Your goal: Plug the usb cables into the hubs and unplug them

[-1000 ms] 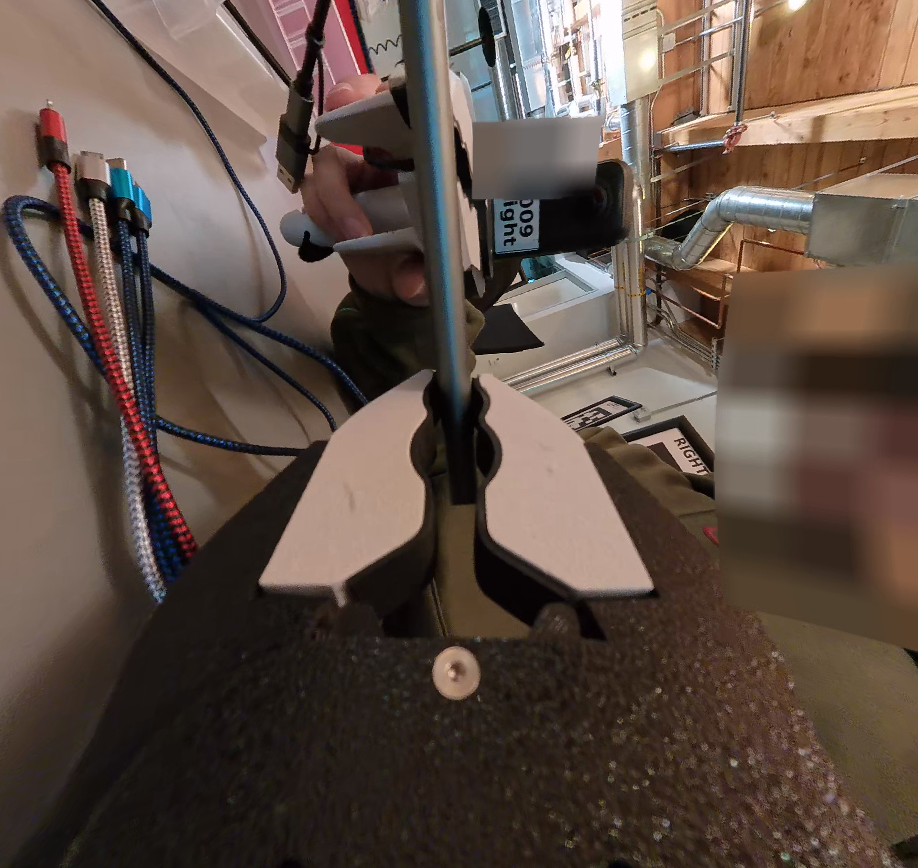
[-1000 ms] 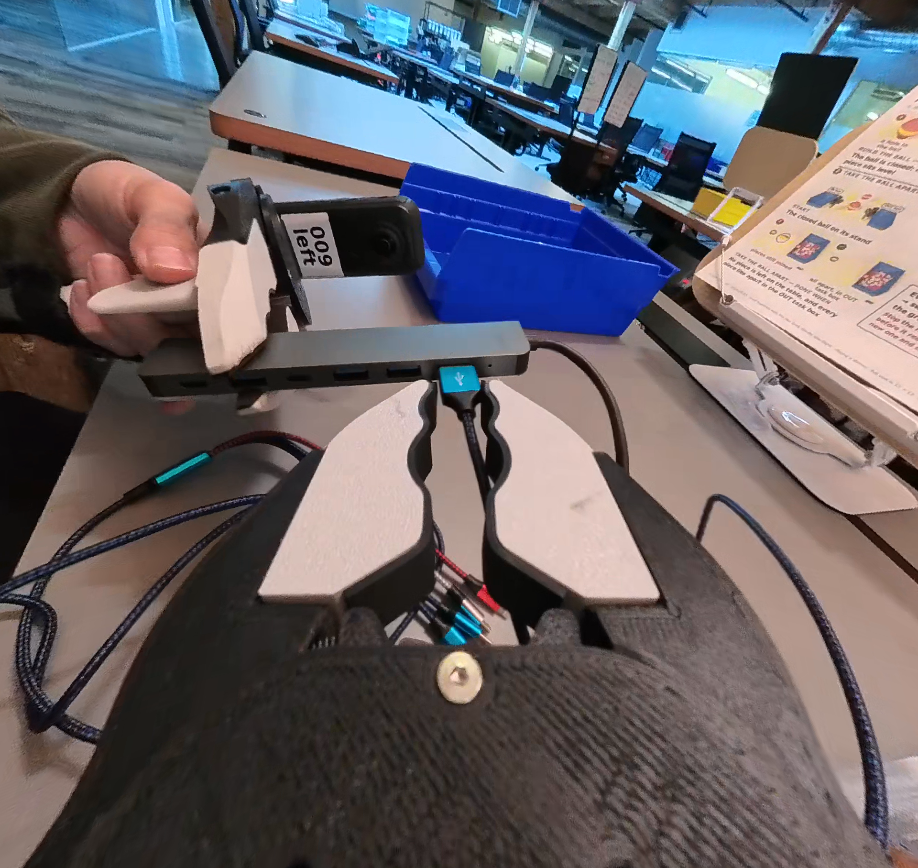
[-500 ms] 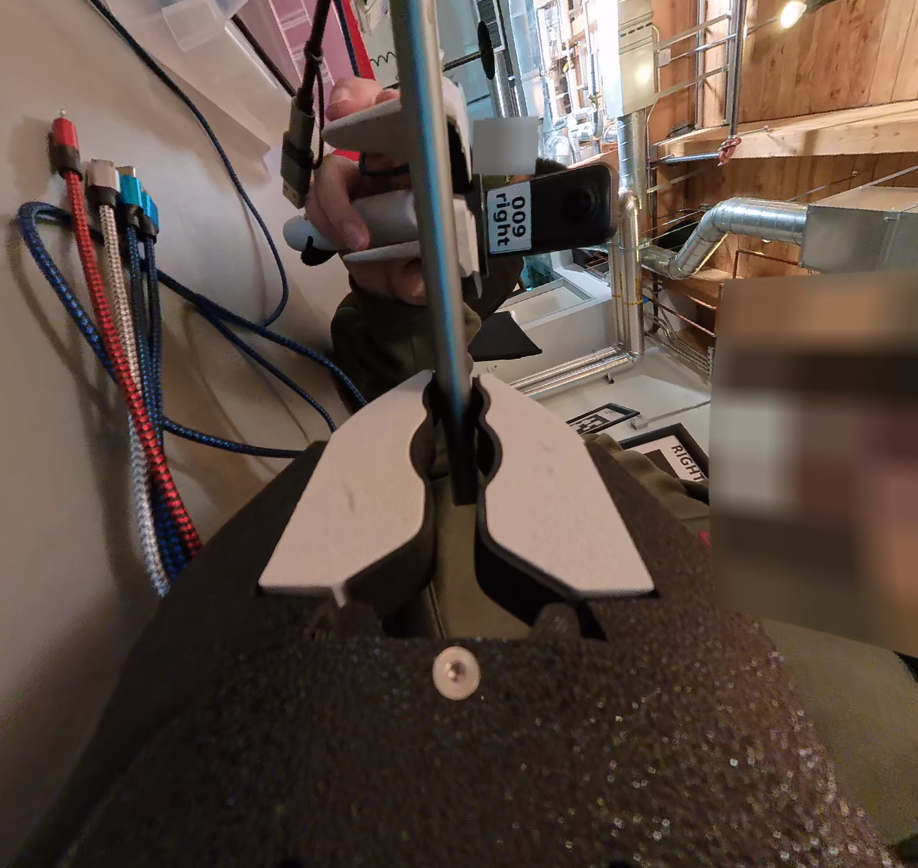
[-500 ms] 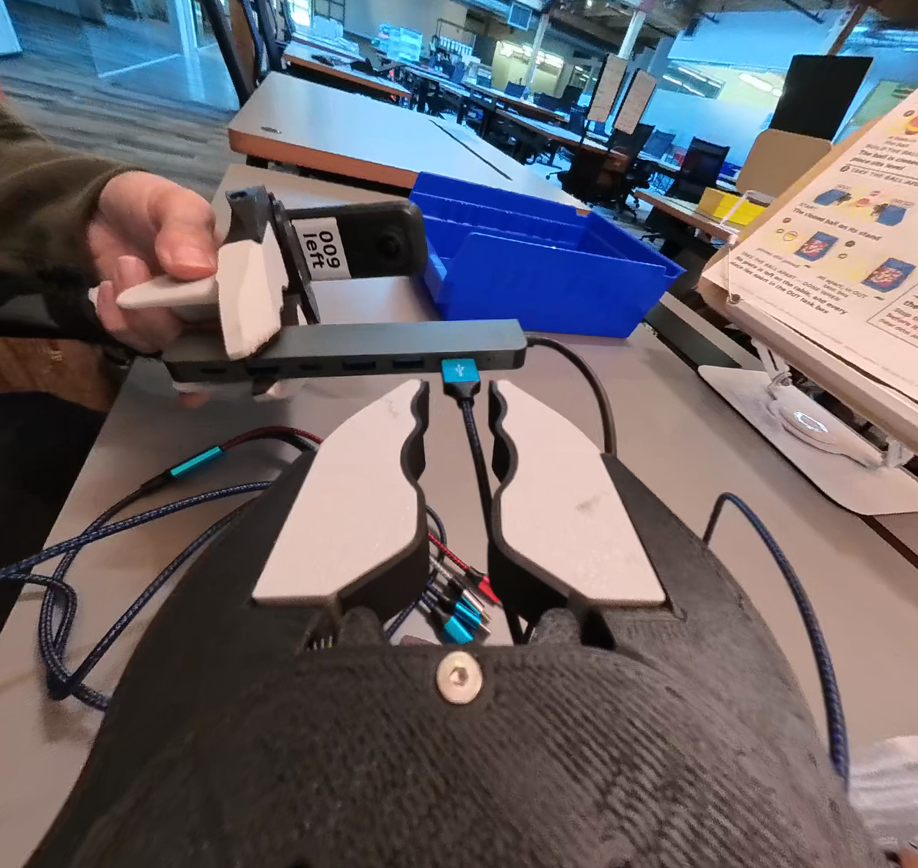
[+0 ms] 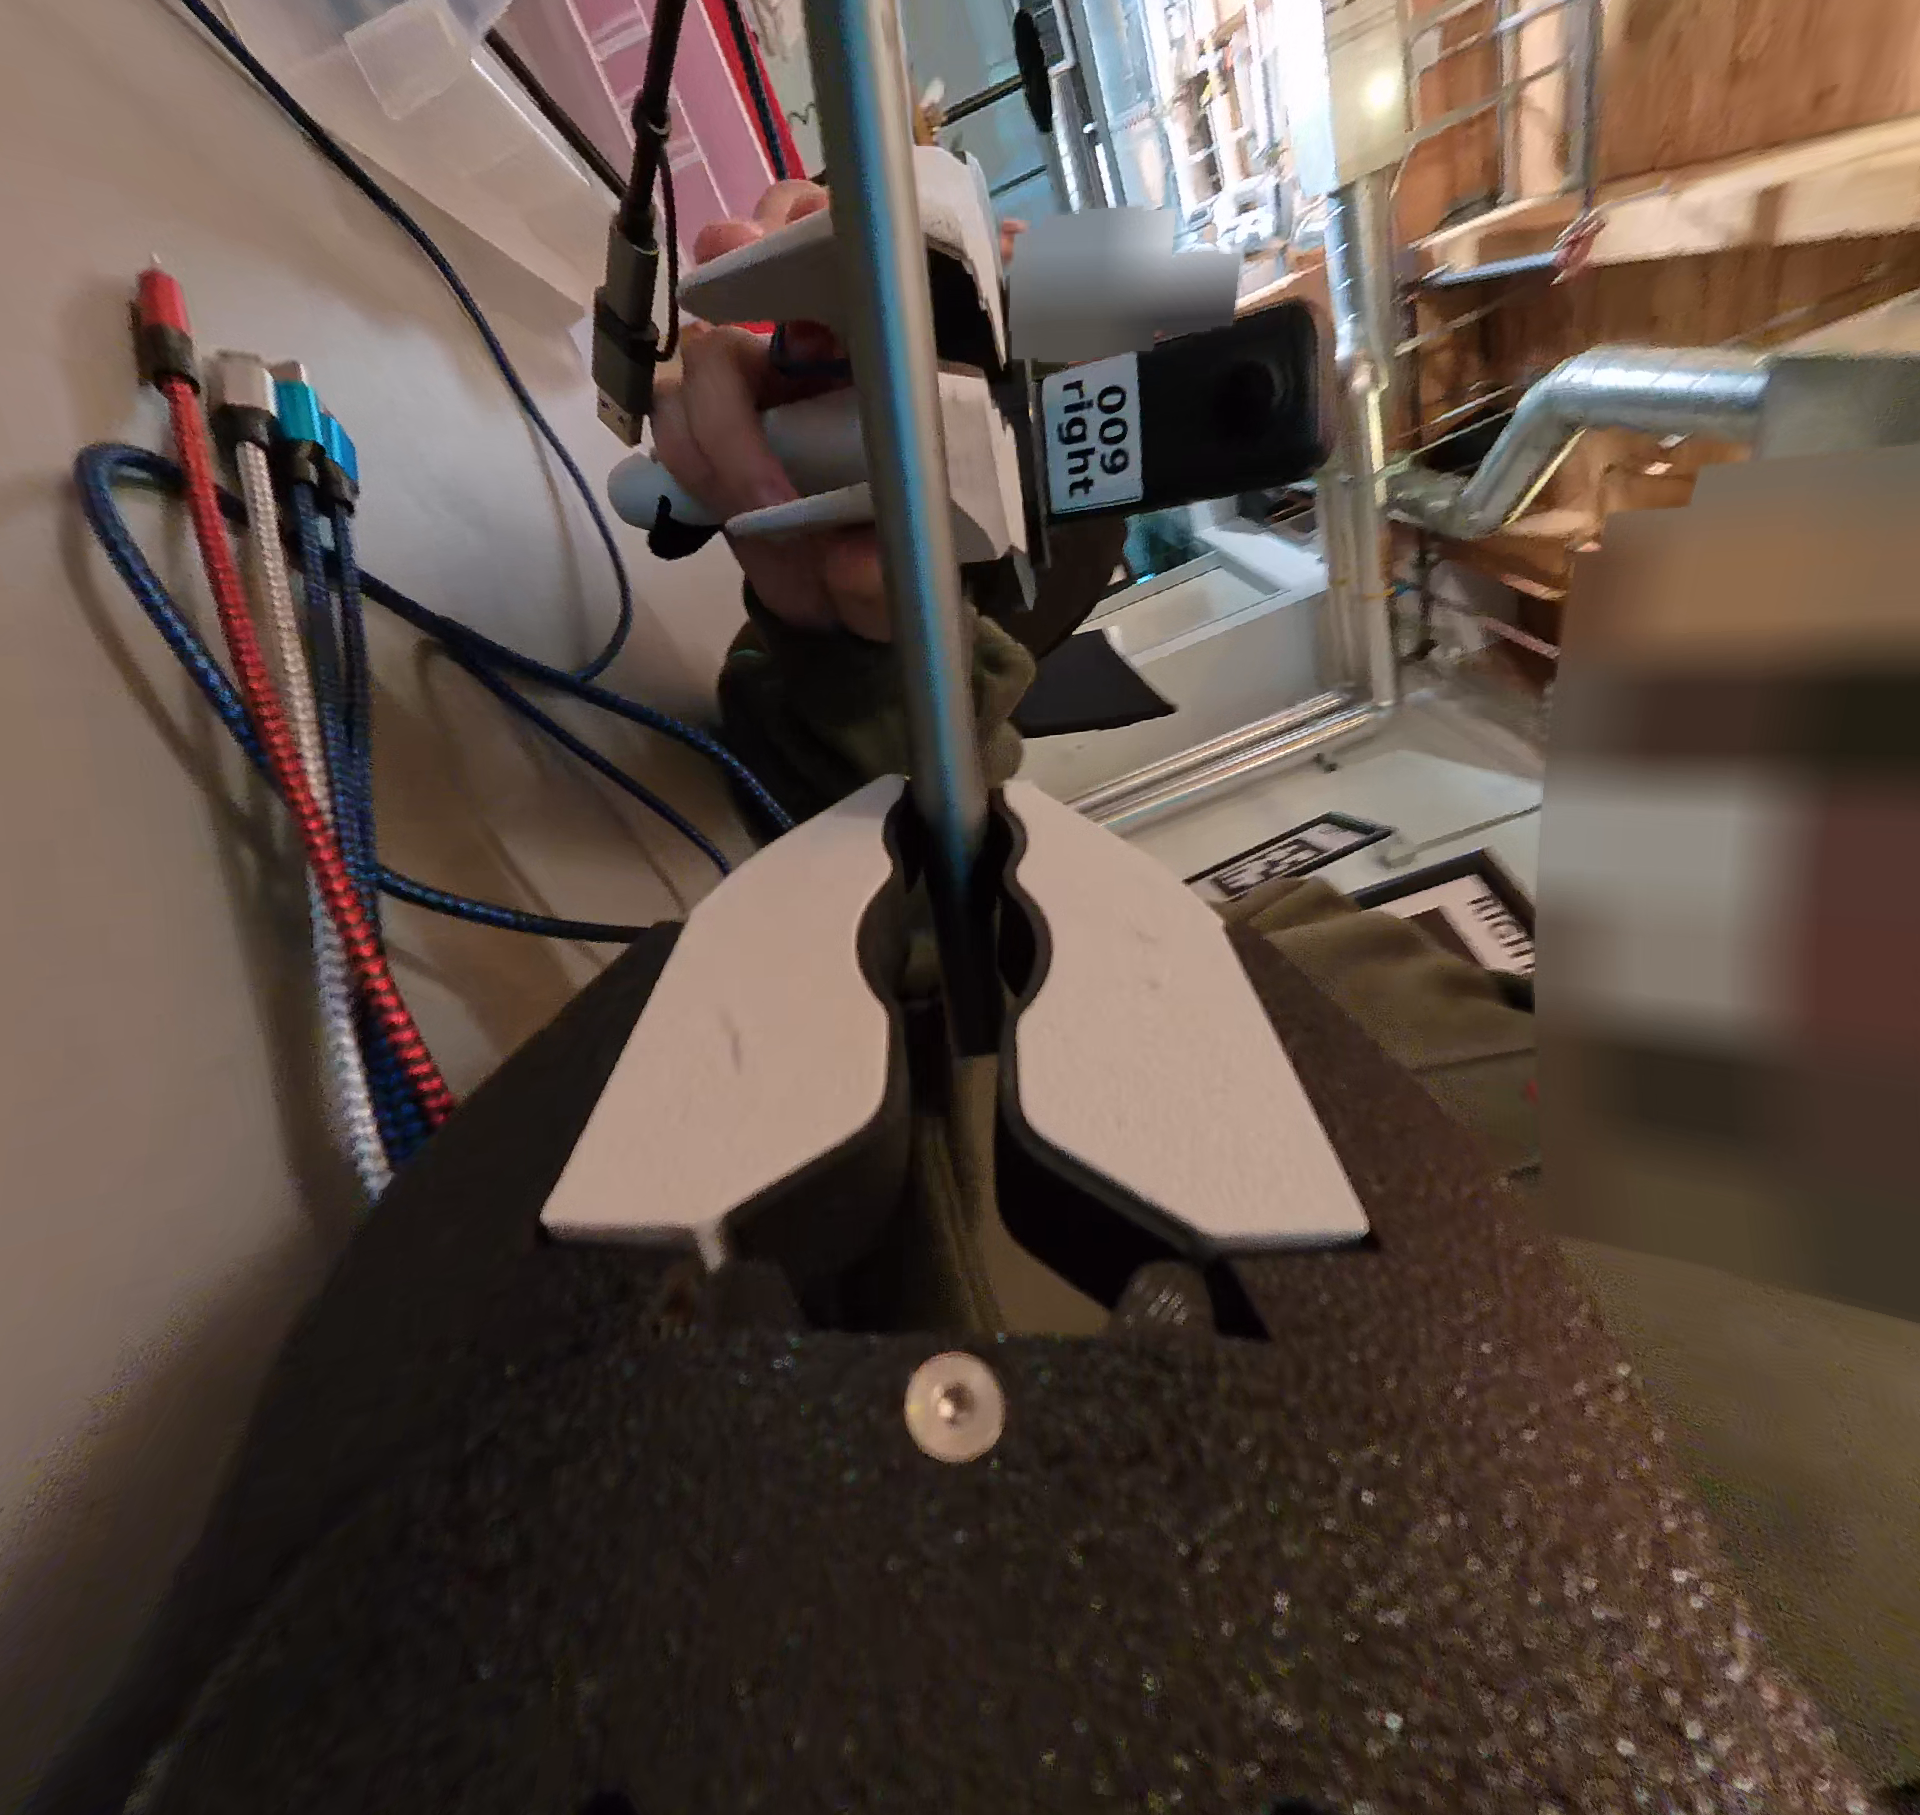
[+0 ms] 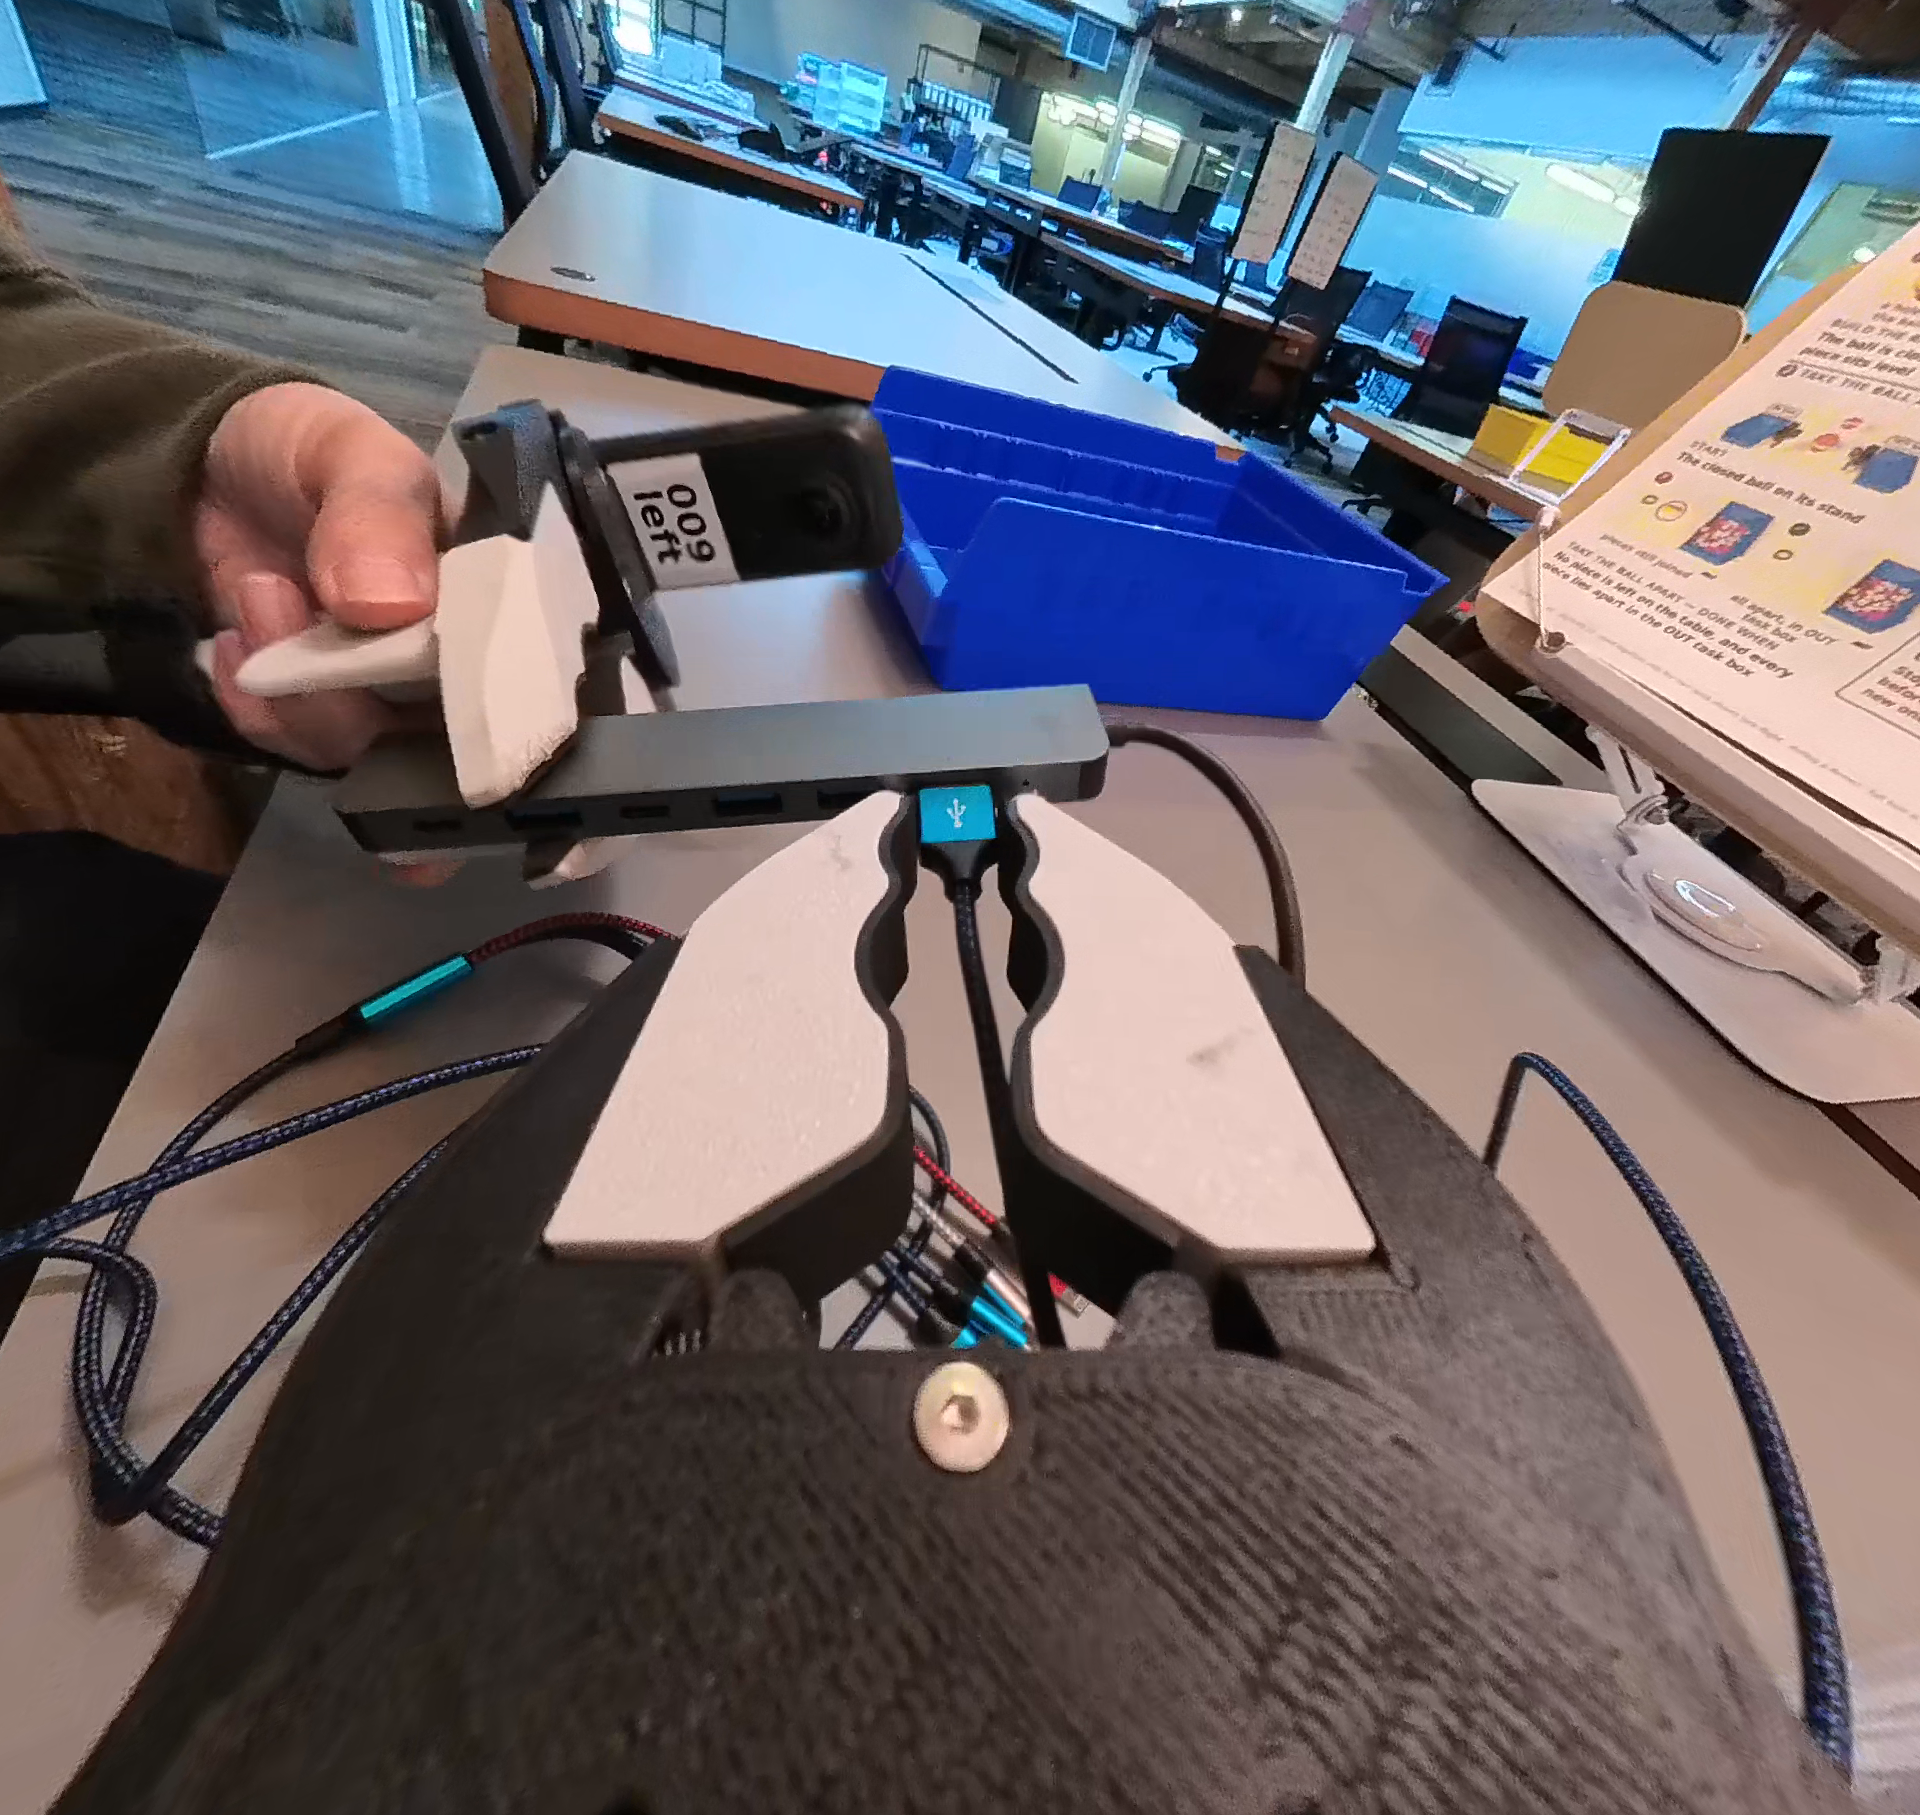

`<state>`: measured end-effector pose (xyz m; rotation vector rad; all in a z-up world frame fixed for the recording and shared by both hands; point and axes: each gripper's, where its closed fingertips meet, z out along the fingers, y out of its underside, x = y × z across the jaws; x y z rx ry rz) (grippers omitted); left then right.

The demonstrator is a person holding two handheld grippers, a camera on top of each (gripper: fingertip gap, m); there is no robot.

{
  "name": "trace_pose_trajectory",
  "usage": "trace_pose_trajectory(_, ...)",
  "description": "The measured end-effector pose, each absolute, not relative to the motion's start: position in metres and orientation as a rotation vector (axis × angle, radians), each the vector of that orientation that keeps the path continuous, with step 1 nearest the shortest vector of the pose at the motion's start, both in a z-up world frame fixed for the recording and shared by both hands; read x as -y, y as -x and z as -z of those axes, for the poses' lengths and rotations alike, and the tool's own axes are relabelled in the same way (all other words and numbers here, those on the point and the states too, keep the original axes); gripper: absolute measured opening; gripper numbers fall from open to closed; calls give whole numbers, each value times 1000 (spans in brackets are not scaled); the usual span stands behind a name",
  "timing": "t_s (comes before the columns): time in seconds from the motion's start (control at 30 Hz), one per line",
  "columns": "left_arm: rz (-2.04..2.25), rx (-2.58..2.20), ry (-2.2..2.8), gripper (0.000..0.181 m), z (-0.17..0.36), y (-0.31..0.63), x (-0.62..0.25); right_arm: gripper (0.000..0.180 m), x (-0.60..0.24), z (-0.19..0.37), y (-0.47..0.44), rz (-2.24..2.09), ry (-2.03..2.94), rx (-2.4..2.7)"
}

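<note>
Left tongs pinch the hub by one end; right tongs sit spread around a blue plug seated in it.

The left gripper (image 5: pixel 951 908) is clamped on the slim grey hub (image 6: pixel 727 763), held level above the table (image 6: pixel 1403 882), while the right gripper (image 6: pixel 956 835) is parted, its fingers flanking the teal USB plug (image 6: pixel 957 816) with gaps on both sides. That plug sits in a port near the hub's right end, its dark braided cable (image 6: pixel 982 1017) running back between the fingers. The hub shows a row of ports along its front edge. A hand (image 6: pixel 301 539) grips the left tool from the side, thumb on top. Loose cables (image 5: pixel 270 705), red, silver and blue, lie on the table; their far ends are cut off, and the hub's own lead (image 6: pixel 1257 851) drops behind the right tool.
</note>
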<state>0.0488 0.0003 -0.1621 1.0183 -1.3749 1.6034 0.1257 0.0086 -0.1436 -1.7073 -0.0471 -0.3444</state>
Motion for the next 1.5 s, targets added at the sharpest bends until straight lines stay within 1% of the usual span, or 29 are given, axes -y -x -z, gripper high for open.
trace_pose_trajectory(0.13, -1645, 1441, -1048, 14, 160, -57, -4, 14, -12, 147, -122, 311, 1724, 58)
trace_pose_trajectory(0.2, -1639, 1478, -1121, 12, 165, -67, -7, 15, -14, 151, -127, 355, 1762, 23)
trace_pose_trajectory(0.27, -1671, 1603, -1193, 16, 172, -77, -10, 15, -13, 154, -135, 409, 1806, -43)
trace_pose_trajectory(0.37, -1829, 1855, -1282, 25, 170, -92, -20, 14, -7, 148, -150, 454, 1786, -204)
trace_pose_trajectory(0.4, -1903, 1993, -1309, 31, 169, -97, -25, 14, -5, 147, -154, 464, 1778, -257)
trace_pose_trajectory(0.43, -1966, 2140, -1358, 43, 167, -103, -32, 14, -3, 146, -157, 468, 1770, -289)
trace_pose_trajectory(0.47, -2012, 2291, -1417, 64, 167, -108, -38, 14, -2, 144, -158, 466, 1762, -314)
trace_pose_trajectory(0.5, -2037, 2448, -1462, 81, 167, -112, -45, 14, 0, 143, -160, 461, 1752, -342)
trace_pose_trajectory(0.53, -2059, 2592, -1463, 86, 166, -113, -48, 14, 0, 141, -160, 455, 1735, -360)
trace_pose_trajectory(0.6, -2114, 2778, -1426, 89, 163, -112, -47, 14, 0, 138, -160, 442, 1716, -396)
trace_pose_trajectory(0.63, -2145, 2798, -1438, 88, 161, -113, -45, 14, 1, 137, -162, 461, 1707, -423)
trace_pose_trajectory(0.73, -2239, 2726, -1512, 78, 156, -115, -42, 14, -1, 135, -159, 475, 1689, -418)
trace_pose_trajectory(0.8, -2259, 2692, -1546, 75, 156, -119, -40, 14, -3, 134, -157, 483, 1685, -414)
trace_pose_trajectory(0.9, -2298, 2706, -1557, 61, 156, -123, -40, 14, -8, 135, -153, 447, 1676, -417)
trace_pose_trajectory(0.97, -2349, 2718, -1547, 42, 154, -124, -40, 14, -9, 136, -153, 451, 1679, -420)
trace_pose_trajectory(1.0, -2370, 2724, -1550, 37, 153, -125, -41, 14, -9, 137, -153, 453, 1678, -424)
trace_pose_trajectory(1.13, -2446, 2781, -1508, 36, 150, -125, -42, 14, -11, 138, -152, 435, 1683, -419)
trace_pose_trajectory(1.3, -2489, 2979, -1418, 35, 142, -124, -43, 14, -12, 139, -152, 404, 1673, -426)
trace_pose_trajectory(1.5, -2434, 2938, -1504, 35, 140, -126, -45, 15, -14, 141, -153, 343, 1637, -470)
